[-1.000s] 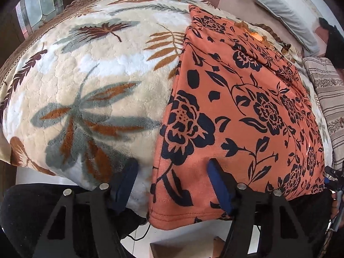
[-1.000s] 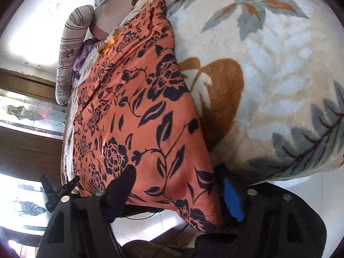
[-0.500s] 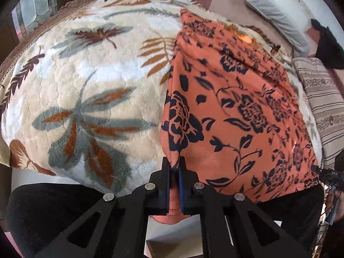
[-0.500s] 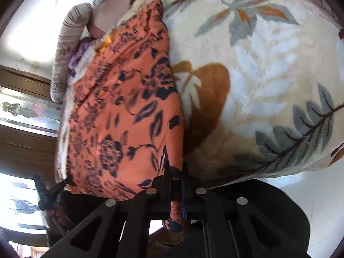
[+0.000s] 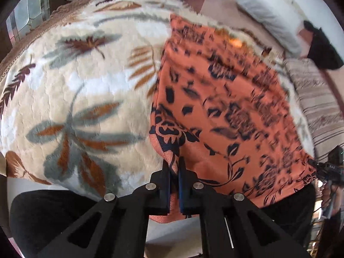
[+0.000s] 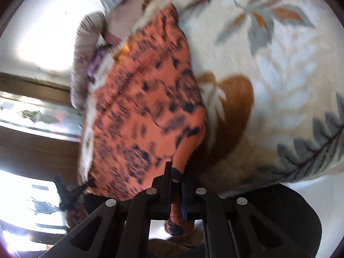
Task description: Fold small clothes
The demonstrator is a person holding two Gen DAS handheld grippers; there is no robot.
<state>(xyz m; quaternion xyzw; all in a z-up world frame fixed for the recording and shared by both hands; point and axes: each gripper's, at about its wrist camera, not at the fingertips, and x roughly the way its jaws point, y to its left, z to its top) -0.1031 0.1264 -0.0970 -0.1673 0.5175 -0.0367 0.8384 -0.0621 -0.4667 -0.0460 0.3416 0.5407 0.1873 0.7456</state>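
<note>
Here the left gripper [image 5: 174, 167] pinches one near corner of the orange floral garment [image 5: 225, 107], and the right gripper [image 6: 176, 172] clamps the other near corner. Beyond them, the garment lies spread over the leaf-patterned blanket [image 5: 86, 81], its far end toward the striped pillow [image 5: 318, 107].

We hold our left gripper [image 5: 174, 167] with its two black fingers [image 5: 165, 172] drawn close together, blue pads facing inward, pinching a fold of the cloth [image 5: 225, 111] between them. The fingers point forward and slightly up. Our right gripper [image 6: 176, 173] is closed the same way, its fingers [image 6: 167, 172] clamped on a bunched corner of the cloth [image 6: 146, 111], which hangs down between them. In the left wrist view the right gripper shows at the far right edge [image 5: 329, 168], well apart from the left.
</note>
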